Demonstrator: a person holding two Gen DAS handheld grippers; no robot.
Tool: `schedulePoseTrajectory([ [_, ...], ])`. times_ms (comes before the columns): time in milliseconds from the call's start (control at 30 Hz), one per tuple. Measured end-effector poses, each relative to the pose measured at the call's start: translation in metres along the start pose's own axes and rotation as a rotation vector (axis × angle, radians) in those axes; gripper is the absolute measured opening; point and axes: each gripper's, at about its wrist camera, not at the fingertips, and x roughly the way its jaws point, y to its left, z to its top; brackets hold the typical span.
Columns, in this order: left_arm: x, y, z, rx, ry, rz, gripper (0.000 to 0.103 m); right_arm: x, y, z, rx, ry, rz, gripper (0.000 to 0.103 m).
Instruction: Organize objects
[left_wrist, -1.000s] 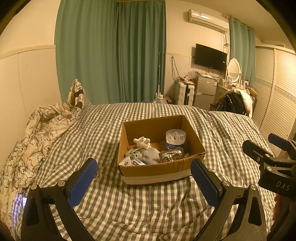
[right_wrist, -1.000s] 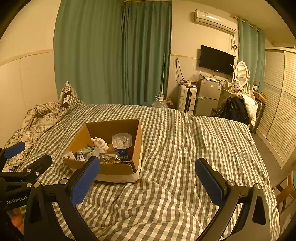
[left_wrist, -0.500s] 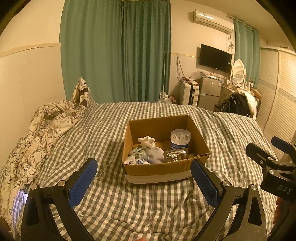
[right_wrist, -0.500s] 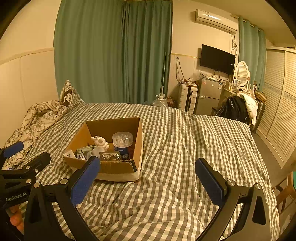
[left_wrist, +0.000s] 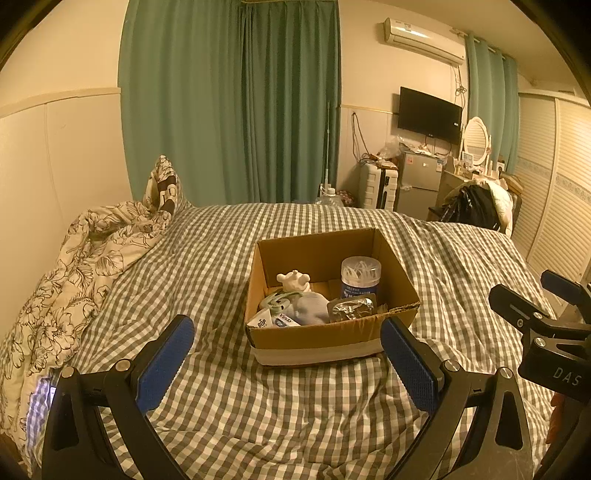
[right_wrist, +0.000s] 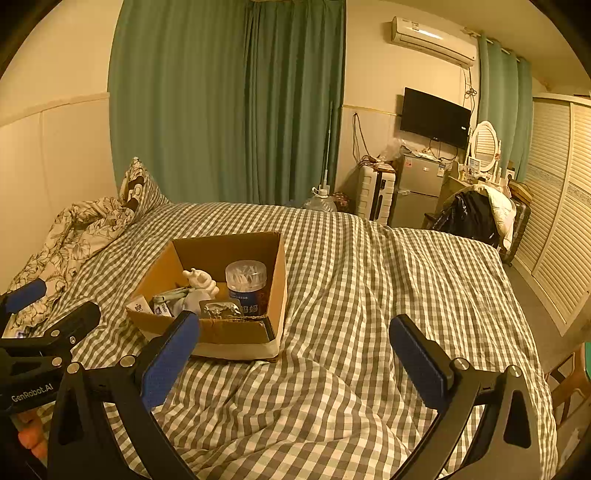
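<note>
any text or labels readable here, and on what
"DAS": on the right gripper, seen from the left wrist.
"GenRobot.AI": on the left gripper, seen from the right wrist.
"BOP": on the small white packet in the cardboard box.
Print on the cotton swab jar: too blurred.

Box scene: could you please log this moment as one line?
left gripper: open, empty | right gripper: open, empty | box: on bed, holds jar, figurine | step: approaching box

Apparently a bedroom: bed, curtains, wardrobe.
</note>
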Motion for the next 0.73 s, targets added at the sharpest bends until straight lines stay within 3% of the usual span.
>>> schedulePoseTrajectory([
  [733, -0.0006, 0.0013, -0.0035, -0.003, -0.007, -0.005, 0.103, 0.0018, 0.0013, -0.0029, -0.005, 0.009, 0.005, 0.103],
])
